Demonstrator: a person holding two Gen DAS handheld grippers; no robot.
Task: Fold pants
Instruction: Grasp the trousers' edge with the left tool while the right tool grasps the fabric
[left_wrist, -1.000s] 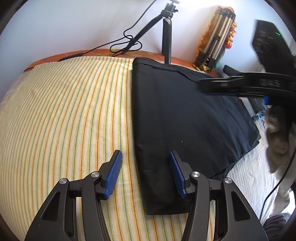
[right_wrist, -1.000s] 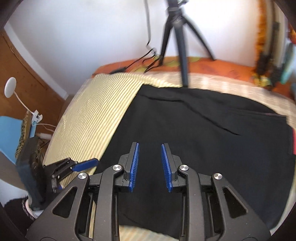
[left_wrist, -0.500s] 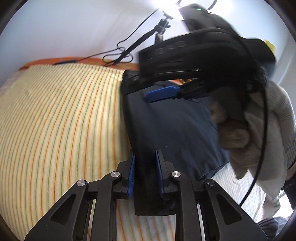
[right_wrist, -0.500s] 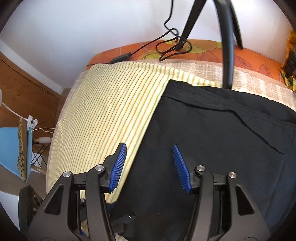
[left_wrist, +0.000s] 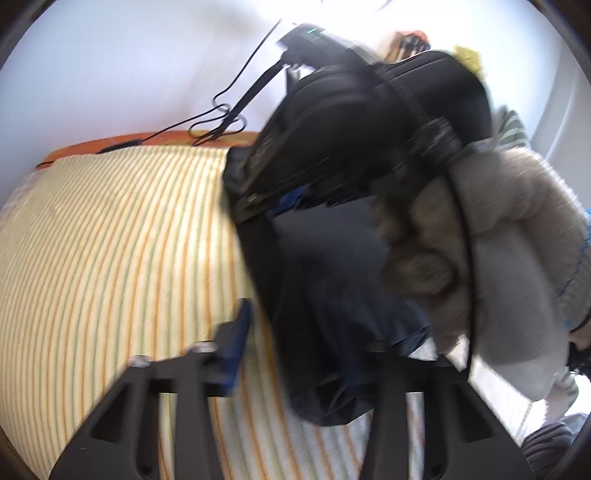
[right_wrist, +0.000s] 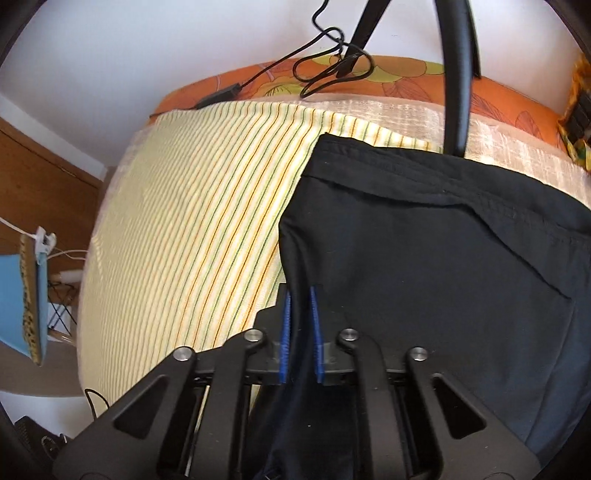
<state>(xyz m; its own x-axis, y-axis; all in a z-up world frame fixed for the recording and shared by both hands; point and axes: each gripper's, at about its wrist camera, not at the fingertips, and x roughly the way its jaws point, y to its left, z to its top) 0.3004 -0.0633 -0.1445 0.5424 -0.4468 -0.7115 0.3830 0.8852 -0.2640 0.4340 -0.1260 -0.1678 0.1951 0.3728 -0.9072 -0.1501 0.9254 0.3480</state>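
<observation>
Right gripper (right_wrist: 300, 332) jaws clamp the pants (right_wrist: 443, 266) edge; left gripper (left_wrist: 295, 354) jaws unclear through blur. Uneven lifting could skew the fold.

Pants (right_wrist: 443, 277): black, plain; read dark navy in the blurred left view (left_wrist: 332, 295).
Sheet (right_wrist: 207, 221): pale yellow, thin orange and green stripes.
Bedspread (right_wrist: 406, 79) at far edge: orange, yellow-green leaf print.
Right gripper (right_wrist: 300, 332): black body, blue pads.
Left gripper (left_wrist: 295, 332): black, one blue pad visible.
Cable (right_wrist: 325, 55): black.
Wall (right_wrist: 147, 55): white.
Sleeve (left_wrist: 498, 258): beige-grey, fuzzy.
</observation>
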